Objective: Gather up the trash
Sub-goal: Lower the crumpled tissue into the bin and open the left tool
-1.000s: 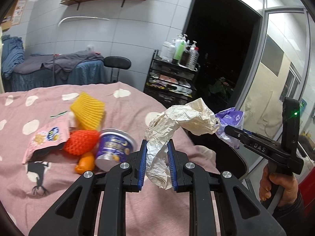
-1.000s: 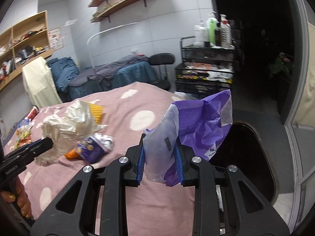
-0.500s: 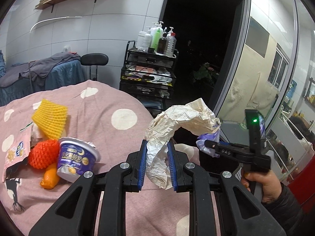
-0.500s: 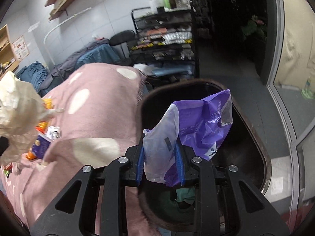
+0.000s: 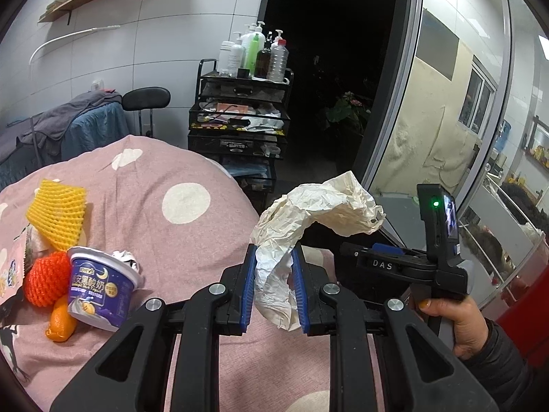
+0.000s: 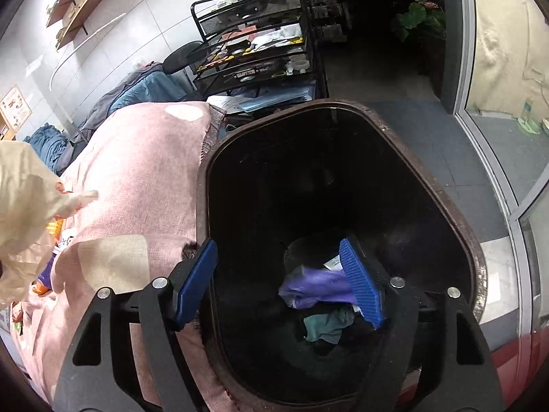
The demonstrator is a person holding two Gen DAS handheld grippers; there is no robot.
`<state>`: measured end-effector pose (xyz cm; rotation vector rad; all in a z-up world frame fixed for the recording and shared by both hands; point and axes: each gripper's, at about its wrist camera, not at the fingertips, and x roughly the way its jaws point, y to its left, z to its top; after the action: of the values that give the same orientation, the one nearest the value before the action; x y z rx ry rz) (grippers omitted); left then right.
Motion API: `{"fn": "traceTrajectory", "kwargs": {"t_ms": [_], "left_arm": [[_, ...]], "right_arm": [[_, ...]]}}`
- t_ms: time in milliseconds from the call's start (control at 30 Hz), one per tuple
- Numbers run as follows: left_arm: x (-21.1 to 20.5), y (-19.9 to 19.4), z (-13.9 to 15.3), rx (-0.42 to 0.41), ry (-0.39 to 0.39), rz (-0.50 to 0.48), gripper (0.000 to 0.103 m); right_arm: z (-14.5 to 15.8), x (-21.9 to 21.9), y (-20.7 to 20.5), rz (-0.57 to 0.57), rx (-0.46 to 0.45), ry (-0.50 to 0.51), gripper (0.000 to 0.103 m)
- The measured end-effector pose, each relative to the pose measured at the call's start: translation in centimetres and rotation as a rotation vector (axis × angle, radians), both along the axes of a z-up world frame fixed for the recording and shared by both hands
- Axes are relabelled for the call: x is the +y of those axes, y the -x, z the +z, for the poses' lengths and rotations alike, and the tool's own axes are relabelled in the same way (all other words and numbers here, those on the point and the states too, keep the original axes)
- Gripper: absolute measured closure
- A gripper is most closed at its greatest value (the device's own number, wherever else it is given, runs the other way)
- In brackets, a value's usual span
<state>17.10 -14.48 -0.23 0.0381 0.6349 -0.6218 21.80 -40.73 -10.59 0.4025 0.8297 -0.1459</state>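
Note:
My left gripper (image 5: 272, 286) is shut on a crumpled cream paper (image 5: 315, 213) and holds it above the right edge of the pink spotted table (image 5: 192, 240). My right gripper (image 6: 279, 281) is open and empty, held over a dark brown trash bin (image 6: 456, 219). A purple plastic bag (image 6: 315, 288) lies at the bottom of the bin with other scraps. The right gripper also shows in the left wrist view (image 5: 357, 252), held by a hand. On the table lie a blue yogurt cup (image 5: 99, 288), red foam net (image 5: 44, 283), yellow foam net (image 5: 56, 213) and orange peel (image 5: 61, 322).
A black wire cart (image 5: 240, 127) with bottles stands behind the table. A black stool (image 5: 147, 98) and a bed with blue covers (image 5: 68, 127) are at the back left. A glass partition (image 5: 446, 120) is at the right.
My right gripper moved over the bin and opened, and the purple bag dropped into the bin. My left gripper with the paper moved right toward the table edge.

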Motion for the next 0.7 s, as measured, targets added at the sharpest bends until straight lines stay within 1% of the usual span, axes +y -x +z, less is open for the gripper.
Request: {"fn": "traceTrajectory", "kwargs": {"t_ms": [133, 333, 567, 700], "left_arm": [[-1.1, -0.6, -0.1, 0.002, -0.012, -0.02, 0.082], [-3.5, -1.2, -0.5, 0.012, -0.037, -0.058, 0.082], [-7.2, -2.2, -1.6, 0.042, -0.084, -0.121, 0.082], [-9.4, -2.9, -2.4, 0.085, -0.112, -0.157, 0.082]], "right_arm": [[1.1, -0.1, 1.0, -0.034, -0.036, 0.034, 0.026], [2.7, -1.5, 3.5, -0.128, -0.09, 0.083, 0.02], [3.9, -3.8, 6.7, -0.239, -0.129, 0.09, 0.016], [3.9, -4.8, 8.2, -0.286, -0.134, 0.086, 0.014]]}}
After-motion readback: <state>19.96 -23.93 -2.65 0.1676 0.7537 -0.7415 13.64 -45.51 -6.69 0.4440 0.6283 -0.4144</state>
